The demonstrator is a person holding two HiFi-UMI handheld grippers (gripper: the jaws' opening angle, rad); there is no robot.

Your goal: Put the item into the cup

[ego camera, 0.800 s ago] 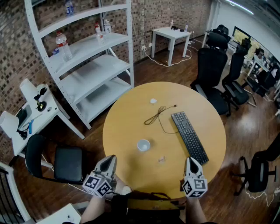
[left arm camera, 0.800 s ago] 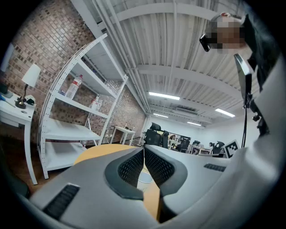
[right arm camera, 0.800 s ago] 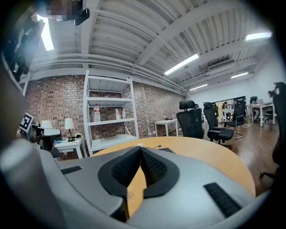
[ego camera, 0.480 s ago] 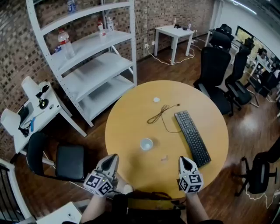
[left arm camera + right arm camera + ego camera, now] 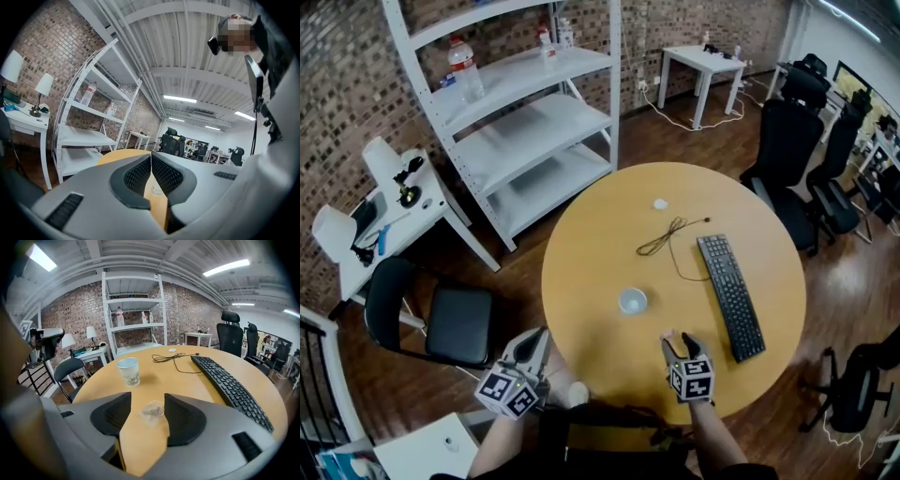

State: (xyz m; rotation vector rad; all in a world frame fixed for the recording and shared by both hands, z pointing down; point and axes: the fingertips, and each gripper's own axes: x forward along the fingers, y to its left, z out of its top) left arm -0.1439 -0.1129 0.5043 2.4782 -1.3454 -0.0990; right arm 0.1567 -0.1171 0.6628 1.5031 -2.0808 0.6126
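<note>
A small white paper cup (image 5: 632,301) stands upright on the round wooden table (image 5: 600,253), left of centre near me. The item, a small clear wrapped piece (image 5: 153,410), lies on the table right of the cup. My right gripper (image 5: 673,341) is low over the table and open. In the right gripper view the item lies between its two black pads (image 5: 180,416), apart from both. The cup (image 5: 129,371) stands beyond it to the left. My left gripper (image 5: 536,337) hangs off the table's near left edge, shut (image 5: 151,159) and holding nothing.
A black keyboard (image 5: 731,295) lies at the table's right, with a dark cable (image 5: 667,236) and a small white disc (image 5: 660,203) further back. White shelving (image 5: 525,112) and a black chair (image 5: 441,319) stand left; office chairs (image 5: 787,150) stand right.
My right gripper has moved left and forward over the table until its jaws stand on both sides of the item. The left gripper has stayed by the table edge.
</note>
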